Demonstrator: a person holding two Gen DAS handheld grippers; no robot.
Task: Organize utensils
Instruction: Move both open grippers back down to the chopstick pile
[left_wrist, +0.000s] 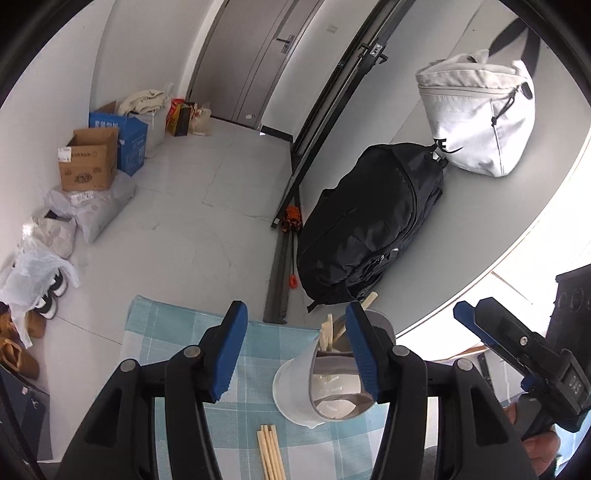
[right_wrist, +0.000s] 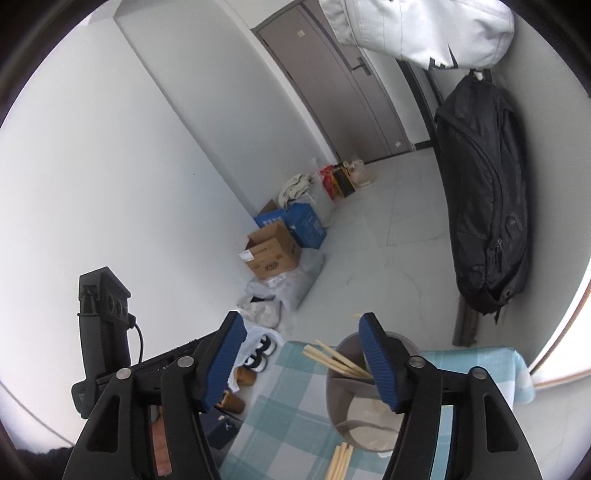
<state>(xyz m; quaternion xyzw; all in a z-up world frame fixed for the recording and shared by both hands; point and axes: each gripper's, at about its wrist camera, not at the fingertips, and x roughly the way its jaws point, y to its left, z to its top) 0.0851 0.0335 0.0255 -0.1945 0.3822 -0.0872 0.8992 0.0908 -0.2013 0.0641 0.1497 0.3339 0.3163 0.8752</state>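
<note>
A: Status. Left gripper (left_wrist: 293, 350) has its fingers apart, nothing between them. Right gripper (right_wrist: 303, 363) likewise apart and empty. From the left wrist view the right one sits off to the side, clear of the cup.

B: Where's the work?

A: Clear plastic cup (left_wrist: 321, 384) stands upright on the checked cloth (left_wrist: 255, 343), over the worktop (left_wrist: 480, 229). A few chopsticks (right_wrist: 338, 360) are in it already, leaning against the rim. A loose bundle (left_wrist: 271, 452) lies flat on the cloth just in front of the cup. I count about four, but the ends run out of frame.

B: So the bundle goes next?

A: My read, yes. Some are in and the rest aren't.

B: Handling?

A: Sticks look like light bamboo or wood: stiff, thin, smooth. Lying side by side, they'll likely roll or fan out under a pinch. I'd close across the whole bundle near the middle so it stays balanced and doesn't pivot. Grabbing an end would let them droop and scissor.

B: The cup?

A: Thin-walled, light, easy to tip. The leaning sticks already load one side. I'd steady it low on the wall with the other gripper, softly, since it could crush. The cloth may slide too.

B: Anything in the way?

A: Black backpack (left_wrist: 373, 221) is just behind the cup. I can't tell whether they touch.
</note>
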